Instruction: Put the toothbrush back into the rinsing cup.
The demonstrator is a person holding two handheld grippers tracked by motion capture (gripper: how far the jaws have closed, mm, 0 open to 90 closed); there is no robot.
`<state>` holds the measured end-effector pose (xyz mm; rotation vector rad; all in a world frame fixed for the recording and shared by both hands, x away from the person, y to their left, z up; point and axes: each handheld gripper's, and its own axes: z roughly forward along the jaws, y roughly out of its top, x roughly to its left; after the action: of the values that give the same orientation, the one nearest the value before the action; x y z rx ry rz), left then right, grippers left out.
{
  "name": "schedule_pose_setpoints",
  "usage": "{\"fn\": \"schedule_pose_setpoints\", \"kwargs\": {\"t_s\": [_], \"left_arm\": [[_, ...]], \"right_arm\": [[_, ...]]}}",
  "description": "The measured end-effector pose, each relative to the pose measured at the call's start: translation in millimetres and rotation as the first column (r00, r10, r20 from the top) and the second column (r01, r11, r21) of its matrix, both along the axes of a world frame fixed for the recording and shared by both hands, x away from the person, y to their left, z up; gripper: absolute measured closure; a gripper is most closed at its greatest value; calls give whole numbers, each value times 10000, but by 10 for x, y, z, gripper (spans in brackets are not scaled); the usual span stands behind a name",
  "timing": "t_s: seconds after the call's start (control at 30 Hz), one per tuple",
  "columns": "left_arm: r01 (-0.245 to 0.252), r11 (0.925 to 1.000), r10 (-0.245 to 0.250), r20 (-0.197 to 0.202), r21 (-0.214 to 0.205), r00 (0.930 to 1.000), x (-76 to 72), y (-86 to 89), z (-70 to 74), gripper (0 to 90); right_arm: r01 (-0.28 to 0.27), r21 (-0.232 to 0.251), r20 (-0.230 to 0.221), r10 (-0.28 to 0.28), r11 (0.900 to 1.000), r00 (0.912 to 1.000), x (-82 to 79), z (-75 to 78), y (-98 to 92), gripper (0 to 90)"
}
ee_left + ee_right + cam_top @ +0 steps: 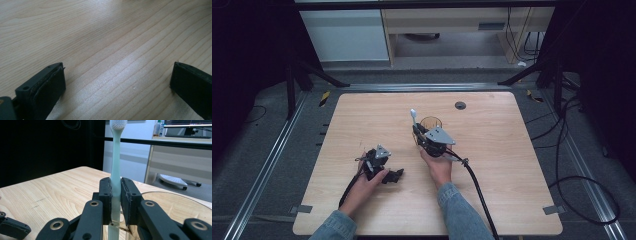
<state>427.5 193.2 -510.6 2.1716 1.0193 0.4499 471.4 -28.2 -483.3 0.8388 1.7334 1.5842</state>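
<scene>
right gripper [115, 202]: I see both pads pinched on the toothbrush handle, nothing else between them. In the high view my right gripper [416, 131] sits just right of table centre, hand under it, palm up, cable trailing off toward 5 o'clock.
toothbrush [115, 167]: pale green, upright, bristle head at 12 o'clock above the jaws, lower handle running down past the pads. In the high view the toothbrush [413, 117] sticks up from the gripper, white head on top.
cup [431, 123]: clear, brownish tint, standing on the table, touching or just behind the right gripper at its 1 o'clock. In the right gripper view its rim curves from under the jaws out toward 3 o'clock. Can't tell if the brush end is inside it.
left gripper [393, 176]: I have it low over the table, at 8 o'clock from the right gripper, well apart from the cup. Jaws wide apart, nothing between them, bare wood under them in the left gripper view.
table [492, 165]: light wood, a small dark round grommet [460, 105] near the far edge at 12 o'clock.
</scene>
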Motion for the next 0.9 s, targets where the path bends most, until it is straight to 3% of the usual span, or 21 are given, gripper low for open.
{"fn": "schedule_pose_setpoints", "kwargs": {"t_s": [0.4,0.9], "left_arm": [[4,10000,-4,1,-1,10000,0,-1,0,0],[11,10000,-11,4,0,10000,0,-2,0,0]], "right_arm": [[-95,-345,-26,94,9994,10000,-4,5,14,790],[-156,-444,-49,154,9989,9999,0,30,32,760]]}}
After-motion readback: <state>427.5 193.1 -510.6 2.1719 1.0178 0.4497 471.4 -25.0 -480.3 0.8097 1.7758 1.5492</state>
